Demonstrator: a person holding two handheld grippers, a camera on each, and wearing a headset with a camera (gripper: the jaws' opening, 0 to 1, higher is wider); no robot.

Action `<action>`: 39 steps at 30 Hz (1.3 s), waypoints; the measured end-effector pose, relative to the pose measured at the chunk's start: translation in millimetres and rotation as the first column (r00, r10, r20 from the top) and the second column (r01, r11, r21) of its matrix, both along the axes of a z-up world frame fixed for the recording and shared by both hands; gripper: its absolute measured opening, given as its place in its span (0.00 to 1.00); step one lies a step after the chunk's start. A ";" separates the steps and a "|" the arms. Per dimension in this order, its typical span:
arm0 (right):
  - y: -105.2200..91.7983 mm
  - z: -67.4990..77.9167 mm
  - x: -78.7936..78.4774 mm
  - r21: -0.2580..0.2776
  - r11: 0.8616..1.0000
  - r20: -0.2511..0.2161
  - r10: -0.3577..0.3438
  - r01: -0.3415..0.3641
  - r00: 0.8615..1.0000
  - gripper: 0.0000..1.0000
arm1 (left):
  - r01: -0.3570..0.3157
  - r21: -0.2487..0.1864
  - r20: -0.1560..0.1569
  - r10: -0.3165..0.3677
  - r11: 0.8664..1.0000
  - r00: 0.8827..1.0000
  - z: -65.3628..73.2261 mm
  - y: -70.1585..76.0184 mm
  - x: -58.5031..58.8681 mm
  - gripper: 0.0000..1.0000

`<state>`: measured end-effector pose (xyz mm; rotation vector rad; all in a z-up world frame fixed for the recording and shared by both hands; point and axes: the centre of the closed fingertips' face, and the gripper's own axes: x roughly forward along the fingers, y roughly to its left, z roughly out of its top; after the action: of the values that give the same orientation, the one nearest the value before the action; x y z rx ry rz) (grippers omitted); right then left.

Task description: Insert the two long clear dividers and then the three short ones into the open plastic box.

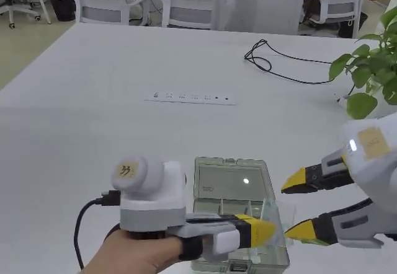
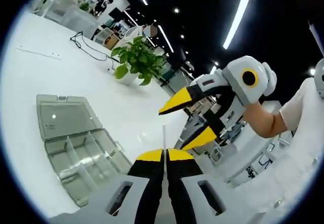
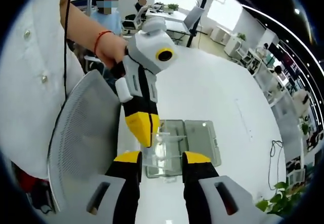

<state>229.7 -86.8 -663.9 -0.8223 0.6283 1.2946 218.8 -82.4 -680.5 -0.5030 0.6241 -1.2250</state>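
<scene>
While the left gripper is clamped on a clear divider, jaws together on its thin edge, the piece stands upright over the near right corner of the open plastic box.

- Right gripper: right of the box, jaws apart; the divider lies between their tips in the right gripper view, contact not discernible.
- Box: near centre of the white table, lid laid flat on the far side, partitions visible inside.
- Far items: power strip, black cable, potted plant at right.
</scene>
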 end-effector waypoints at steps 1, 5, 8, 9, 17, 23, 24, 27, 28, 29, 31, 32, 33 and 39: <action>0.1 0.8 -1.3 0.010 1.000 -0.018 -0.002 0.002 1.000 0.32 | 0.013 0.005 0.021 -0.013 1.000 1.000 0.8 0.3 -1.8 0.00; 0.9 5.5 -4.3 0.054 0.999 -0.079 0.000 0.004 0.997 0.29 | 0.069 0.024 0.128 -0.071 0.997 0.989 4.2 2.1 -8.8 0.00; 2.7 8.0 -10.3 0.084 0.996 -0.139 0.014 -0.002 0.990 0.27 | 0.113 0.027 0.225 -0.116 0.993 0.967 10.2 2.5 -14.5 0.00; 3.6 8.3 -15.0 0.092 0.996 -0.170 0.028 -0.012 0.985 0.26 | 0.131 0.015 0.266 -0.130 0.991 0.955 15.2 1.5 -17.4 0.00; 11.5 14.2 -34.1 0.149 0.988 -0.281 0.091 -0.050 0.955 0.18 | 0.208 0.005 0.330 -0.198 0.978 0.923 22.6 0.9 -30.7 0.00; 13.9 16.0 -42.3 0.175 0.983 -0.333 0.111 -0.054 0.936 0.12 | 0.230 -0.011 0.354 -0.212 0.973 0.911 26.3 1.9 -35.1 0.00; 13.7 15.6 -42.9 0.176 0.983 -0.341 0.112 -0.054 0.933 0.12 | 0.231 -0.014 0.350 -0.212 0.973 0.912 26.1 2.2 -35.5 0.00; 14.7 15.5 -44.2 0.185 0.982 -0.357 0.111 -0.046 0.927 0.09 | 0.235 -0.011 0.358 -0.216 0.972 0.909 25.5 3.2 -36.5 0.00; 15.1 15.6 -45.4 0.189 0.981 -0.364 0.113 -0.046 0.924 0.08 | 0.236 -0.015 0.358 -0.215 0.972 0.908 26.3 3.1 -37.2 0.00; 15.4 15.6 -46.1 0.190 0.981 -0.367 0.114 -0.046 0.923 0.07 | 0.236 -0.017 0.358 -0.214 0.972 0.909 26.7 3.4 -37.3 0.00; 14.7 15.1 -46.0 0.193 0.980 -0.372 0.118 -0.047 0.921 0.06 | 0.237 -0.022 0.361 -0.214 0.971 0.908 27.1 3.5 -37.6 0.00; 14.9 15.3 -46.7 0.196 0.979 -0.378 0.119 -0.046 0.918 0.05 | 0.237 -0.021 0.361 -0.214 0.971 0.908 27.0 3.5 -37.8 0.00; 15.2 15.5 -47.2 0.202 0.978 -0.385 0.122 -0.045 0.915 0.05 | 0.239 -0.020 0.363 -0.216 0.971 0.906 26.8 3.8 -38.0 0.00; 17.1 15.5 -51.1 0.204 0.977 -0.389 0.133 -0.055 0.912 0.03 | 0.241 -0.018 0.362 -0.219 0.970 0.906 25.9 4.0 -38.6 0.00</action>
<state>178.6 -69.7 -648.4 -0.4336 0.7815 1.6043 180.2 -78.4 -654.6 -0.2488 0.3392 -1.5207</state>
